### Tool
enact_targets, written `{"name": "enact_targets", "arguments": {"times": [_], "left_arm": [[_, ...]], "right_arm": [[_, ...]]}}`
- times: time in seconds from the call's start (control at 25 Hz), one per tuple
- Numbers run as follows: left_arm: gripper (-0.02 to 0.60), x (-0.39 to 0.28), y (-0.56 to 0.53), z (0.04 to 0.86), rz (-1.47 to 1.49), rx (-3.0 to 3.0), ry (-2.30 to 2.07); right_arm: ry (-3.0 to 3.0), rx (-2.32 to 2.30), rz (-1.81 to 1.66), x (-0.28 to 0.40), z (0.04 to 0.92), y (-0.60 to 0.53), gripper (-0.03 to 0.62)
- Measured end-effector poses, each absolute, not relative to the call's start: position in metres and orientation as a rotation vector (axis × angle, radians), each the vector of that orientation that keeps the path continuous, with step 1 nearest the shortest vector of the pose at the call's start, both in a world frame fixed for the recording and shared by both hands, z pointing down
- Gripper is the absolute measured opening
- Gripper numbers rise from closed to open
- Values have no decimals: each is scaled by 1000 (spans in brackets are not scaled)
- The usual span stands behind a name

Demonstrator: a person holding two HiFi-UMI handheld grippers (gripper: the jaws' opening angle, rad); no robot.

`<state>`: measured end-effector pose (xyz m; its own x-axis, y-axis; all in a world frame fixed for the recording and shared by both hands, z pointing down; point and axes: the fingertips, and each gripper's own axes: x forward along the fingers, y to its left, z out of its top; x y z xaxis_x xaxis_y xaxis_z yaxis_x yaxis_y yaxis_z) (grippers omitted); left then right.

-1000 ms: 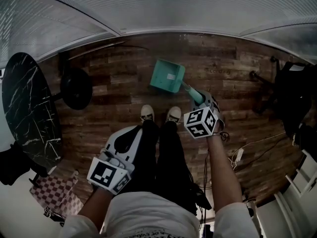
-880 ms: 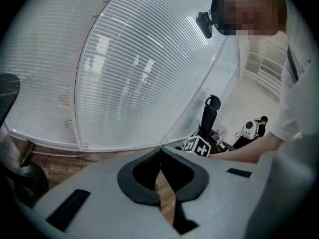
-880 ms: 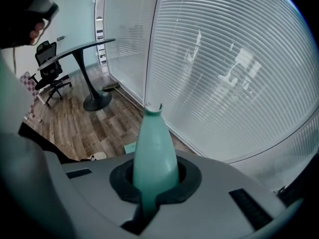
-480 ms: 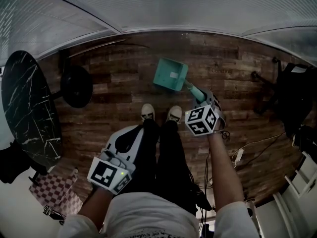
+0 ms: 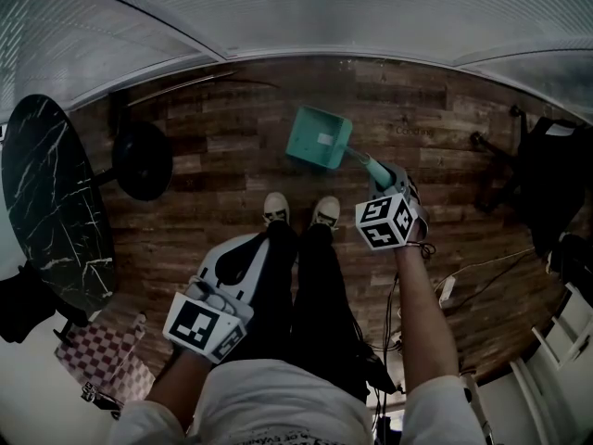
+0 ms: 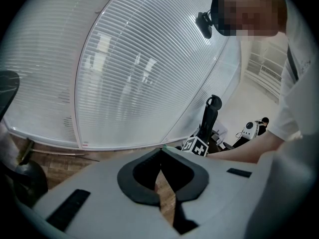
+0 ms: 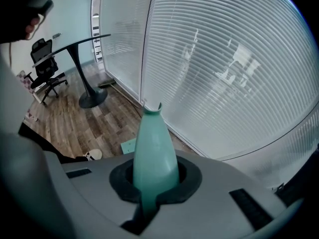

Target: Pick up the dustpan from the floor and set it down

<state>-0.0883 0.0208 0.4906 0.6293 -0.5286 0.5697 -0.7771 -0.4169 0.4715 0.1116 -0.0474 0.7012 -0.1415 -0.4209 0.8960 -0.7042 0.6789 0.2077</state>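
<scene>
R hand-held gripper (image 5: 382,182) shifted right w/ dustpan (image 5: 320,138), pointing steeply down.

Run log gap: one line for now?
right hand-held gripper: shut on dustpan handle | teal dustpan: ahead of shoes | left hand-held gripper: shut, empty

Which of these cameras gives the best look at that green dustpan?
The head view: the whole dustpan shows against the wooden floor. The right gripper view shows mostly its handle, clamped in the right gripper; the left gripper view shows nothing clear of it.
</scene>
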Motion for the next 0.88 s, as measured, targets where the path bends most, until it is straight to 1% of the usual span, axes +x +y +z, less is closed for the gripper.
{"name": "enact_targets", "arguments": {"times": [0.56,0.88], "left_arm": [[23,-81,20,493,444,2119,-1006],[23,-73,21,492,449,2123,-1003]], "right_arm": [[-1684,889,333,157,724,-28,25],[-1686,877,359,169,729,-21,26]]}}
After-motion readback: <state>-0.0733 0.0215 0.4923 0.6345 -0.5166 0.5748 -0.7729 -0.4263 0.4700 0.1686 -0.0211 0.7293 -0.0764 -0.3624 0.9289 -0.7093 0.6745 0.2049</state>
